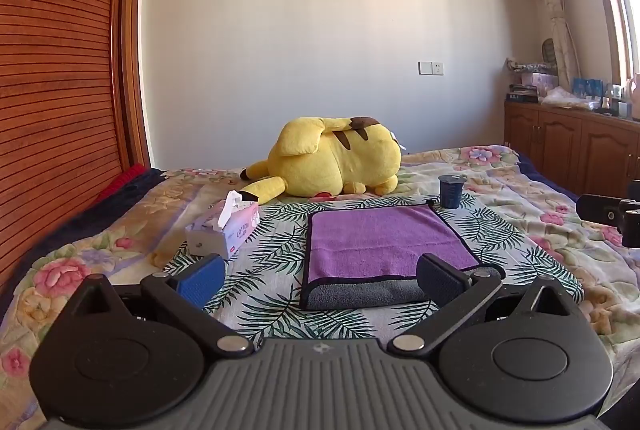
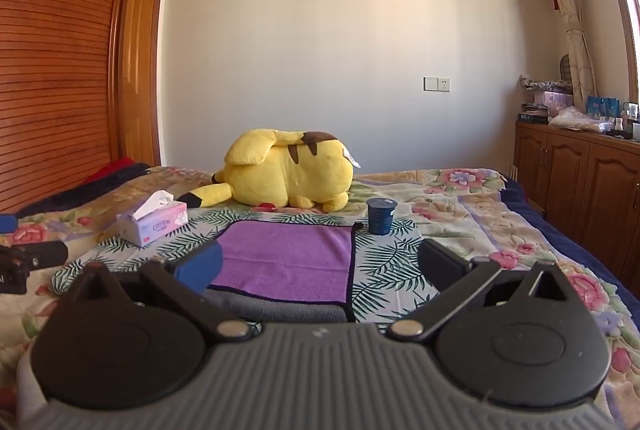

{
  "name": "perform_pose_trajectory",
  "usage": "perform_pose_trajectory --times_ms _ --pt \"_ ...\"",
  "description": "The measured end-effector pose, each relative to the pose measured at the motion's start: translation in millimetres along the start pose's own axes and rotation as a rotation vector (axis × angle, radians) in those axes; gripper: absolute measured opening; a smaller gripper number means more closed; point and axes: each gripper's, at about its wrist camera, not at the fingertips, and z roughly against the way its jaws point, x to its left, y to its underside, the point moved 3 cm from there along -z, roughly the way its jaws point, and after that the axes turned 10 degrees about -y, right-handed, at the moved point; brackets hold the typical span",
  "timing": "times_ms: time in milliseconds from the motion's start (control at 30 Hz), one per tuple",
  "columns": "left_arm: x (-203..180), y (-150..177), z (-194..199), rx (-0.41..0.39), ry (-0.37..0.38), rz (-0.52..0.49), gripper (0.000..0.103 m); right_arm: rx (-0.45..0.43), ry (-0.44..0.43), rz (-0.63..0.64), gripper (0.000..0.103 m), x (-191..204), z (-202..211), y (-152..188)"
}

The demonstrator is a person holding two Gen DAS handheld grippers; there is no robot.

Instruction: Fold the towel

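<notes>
A purple towel (image 1: 380, 242) with black trim lies flat on the leaf-print cloth on the bed. Its near edge is turned over and shows the grey underside (image 1: 360, 294). It also shows in the right wrist view (image 2: 288, 258). My left gripper (image 1: 320, 280) is open and empty, held just in front of the towel's near edge. My right gripper (image 2: 320, 266) is open and empty, held over the towel's near right part. The right gripper's body shows at the right edge of the left wrist view (image 1: 612, 216).
A yellow plush toy (image 1: 332, 161) lies beyond the towel. A tissue box (image 1: 228, 230) sits left of the towel. A dark blue cup (image 1: 451, 191) stands by its far right corner. Wooden cabinets (image 2: 580, 173) stand to the right, a slatted wardrobe (image 1: 56, 69) to the left.
</notes>
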Motion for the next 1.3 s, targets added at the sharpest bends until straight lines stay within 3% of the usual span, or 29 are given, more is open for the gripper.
perform_pose_trajectory --times_ms 733,1300 --pt "0.3 3.1 -1.8 0.012 0.003 -0.003 0.087 0.032 0.004 0.021 0.103 5.6 -5.5 -0.1" --pt "-2.6 -4.6 -28.7 0.087 0.033 -0.002 0.087 0.113 -0.013 0.048 0.103 6.8 -39.3 4.6"
